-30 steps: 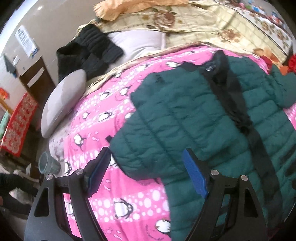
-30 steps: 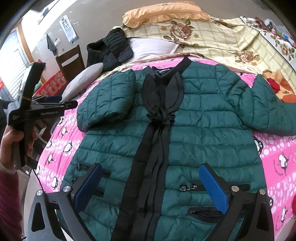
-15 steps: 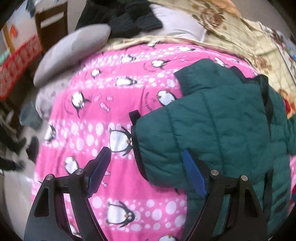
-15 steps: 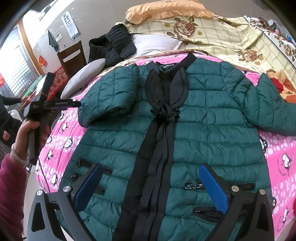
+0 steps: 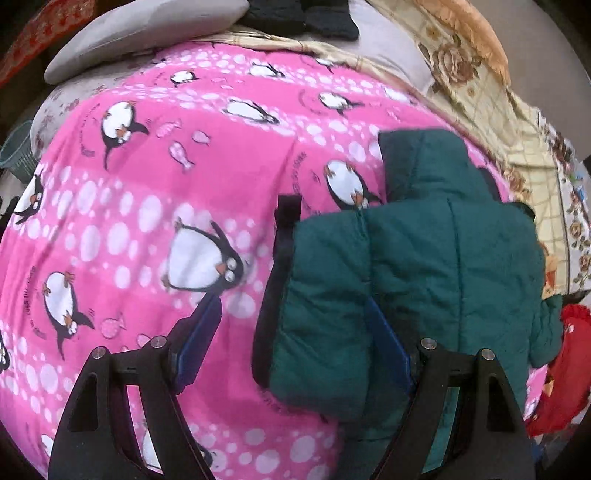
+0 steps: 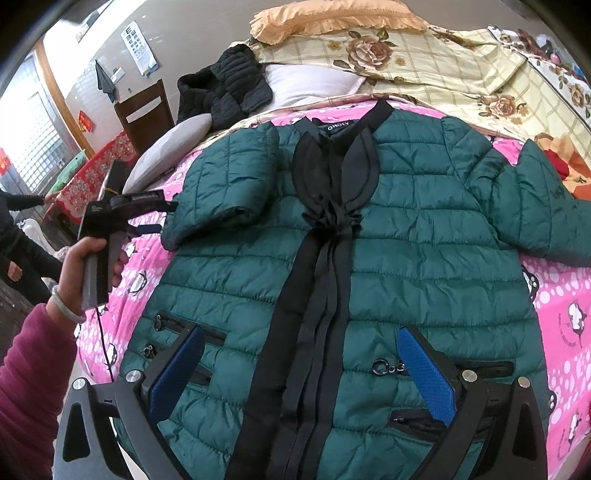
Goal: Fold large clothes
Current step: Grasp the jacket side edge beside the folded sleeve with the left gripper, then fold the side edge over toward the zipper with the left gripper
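one green jacket point(image 6: 406, 236), one black jacket point(image 6: 225, 88), two pillows, one chair point(image 6: 142, 110)

I read "GHOLY" on the neck label point(image 6: 337, 126) of the green jacket point(image 6: 406, 240). The far-left wall poster point(image 6: 139, 48) is too small for me to read.

We see bare pink penguin blanket point(image 5: 155, 206) left of the folded green sleeve point(image 5: 369, 295), with a grey pillow point(image 5: 140, 33) bounding its far edge.
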Demonstrator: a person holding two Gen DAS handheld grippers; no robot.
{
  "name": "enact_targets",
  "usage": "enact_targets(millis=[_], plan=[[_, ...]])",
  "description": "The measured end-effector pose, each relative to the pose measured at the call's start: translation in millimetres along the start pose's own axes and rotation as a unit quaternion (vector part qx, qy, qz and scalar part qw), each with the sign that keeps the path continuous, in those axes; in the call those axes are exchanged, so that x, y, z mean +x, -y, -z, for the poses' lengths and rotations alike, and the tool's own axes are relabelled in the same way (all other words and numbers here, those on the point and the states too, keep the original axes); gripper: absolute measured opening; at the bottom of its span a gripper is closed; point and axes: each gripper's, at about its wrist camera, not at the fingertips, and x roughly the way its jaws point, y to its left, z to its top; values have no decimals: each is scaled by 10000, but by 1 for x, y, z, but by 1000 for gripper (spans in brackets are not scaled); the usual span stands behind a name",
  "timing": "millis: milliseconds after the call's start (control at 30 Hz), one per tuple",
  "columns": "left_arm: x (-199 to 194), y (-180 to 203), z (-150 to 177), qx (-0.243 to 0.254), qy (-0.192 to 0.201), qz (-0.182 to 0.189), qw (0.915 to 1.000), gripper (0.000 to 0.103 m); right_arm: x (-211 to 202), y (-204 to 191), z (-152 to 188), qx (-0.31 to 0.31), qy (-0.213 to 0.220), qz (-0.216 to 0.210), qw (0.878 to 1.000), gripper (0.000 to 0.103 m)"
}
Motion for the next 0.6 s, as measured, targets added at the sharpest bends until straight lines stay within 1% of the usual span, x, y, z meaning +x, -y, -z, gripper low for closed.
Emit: enact_targets(millis=[100,167,200,267,400,533,600], plan=[[5,8,3,148,-92,-124,9998,81,-2,1,1,-1,31,-5,10000,103],[13,7,4,157,-300,-141,9993,81,-3,2,1,10,35,-1,10000,103],[19,7,5,107,-473,-127,9987,81,-3,3,1,28,40,-15,10000,103],[25,5,7,29,-638,-104,9979,81,-4,3,2,53,53,-24,10000,103],[26,5,7,60,-636,-68,9979,81,-4,5,4,77,44,-50,9999,103],[28,12,6,283,-645,-172,9974,82,-2,5,4,89,15,-73,9999,103],[29,12,5,268,-625,-102,9976,82,-2,4,5,88,24,-82,9999,103]])
